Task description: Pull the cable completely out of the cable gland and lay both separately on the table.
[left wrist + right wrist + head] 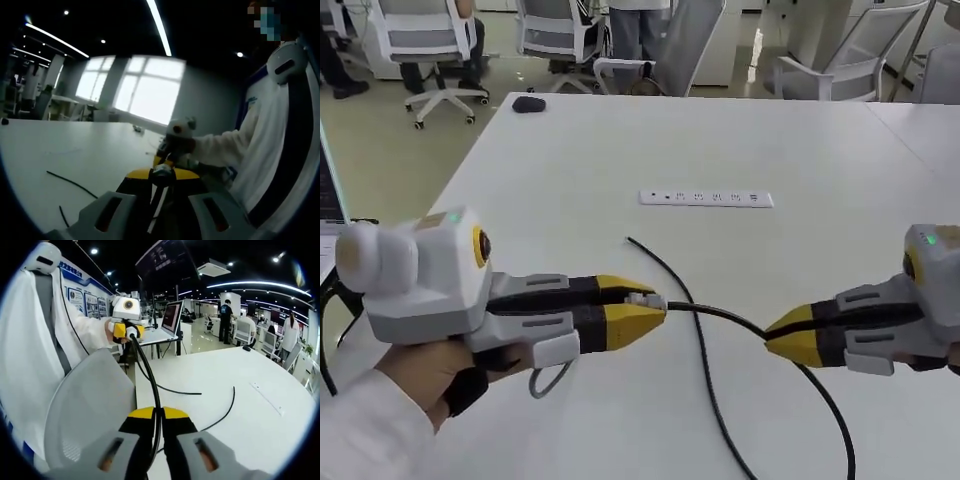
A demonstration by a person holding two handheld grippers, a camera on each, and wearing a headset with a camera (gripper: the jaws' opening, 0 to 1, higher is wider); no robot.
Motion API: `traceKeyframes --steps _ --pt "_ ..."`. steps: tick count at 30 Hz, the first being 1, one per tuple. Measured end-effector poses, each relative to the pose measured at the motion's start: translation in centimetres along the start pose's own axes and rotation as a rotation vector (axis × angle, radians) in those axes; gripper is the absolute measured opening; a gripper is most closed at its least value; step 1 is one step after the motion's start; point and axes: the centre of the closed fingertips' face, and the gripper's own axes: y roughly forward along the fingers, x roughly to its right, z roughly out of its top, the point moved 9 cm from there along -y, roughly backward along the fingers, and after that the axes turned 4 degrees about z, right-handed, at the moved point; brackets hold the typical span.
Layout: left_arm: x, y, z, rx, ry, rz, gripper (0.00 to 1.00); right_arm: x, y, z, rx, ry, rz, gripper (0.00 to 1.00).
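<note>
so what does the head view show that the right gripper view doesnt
Head view: the right gripper from outside, its grey body and yellow tips shut on the cable. Right gripper view: an open laptop, wall posters and ceiling lights. Both: the left gripper holding the cable gland, the black cable between them, the white table and its power strip.

table [570, 170] | strip [706, 198] on it, mid-back | mouse [528, 104] at far left corner | chairs [430, 40] behind table | laptop [172, 315] left of table | left gripper [660, 305] front left, gland [642, 299] in its jaws | right gripper [770, 335] front right, facing it, apart | cable [720, 312] runs from gland through right jaws, rest on table before strip
</note>
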Motion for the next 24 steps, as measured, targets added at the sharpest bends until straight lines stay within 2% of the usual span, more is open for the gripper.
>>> traceKeyframes --steps 6,10,14,17,20,24 --pt "-0.1 0.0 0.3 0.010 -0.003 0.019 0.16 -0.1 -0.2 0.4 0.011 0.009 0.006 0.04" --pt "-0.3 0.0 0.5 0.015 -0.001 0.030 0.16 -0.3 -0.6 1.2 0.023 -0.020 0.009 0.04" --pt "-0.2 0.3 0.5 0.012 0.005 0.028 0.16 -0.5 -0.6 2.7 0.065 -0.032 0.020 0.10" --pt "0.0 0.7 0.4 0.000 0.014 0.017 0.16 -0.8 -0.3 4.1 0.093 -0.067 0.033 0.11" --pt "0.1 0.9 0.4 -0.002 0.015 0.007 0.16 -1.3 0.4 5.7 0.132 -0.091 0.064 0.14" --pt "0.2 1.1 0.4 -0.002 0.015 0.000 0.16 -1.8 1.8 7.3 0.143 -0.148 0.091 0.14"
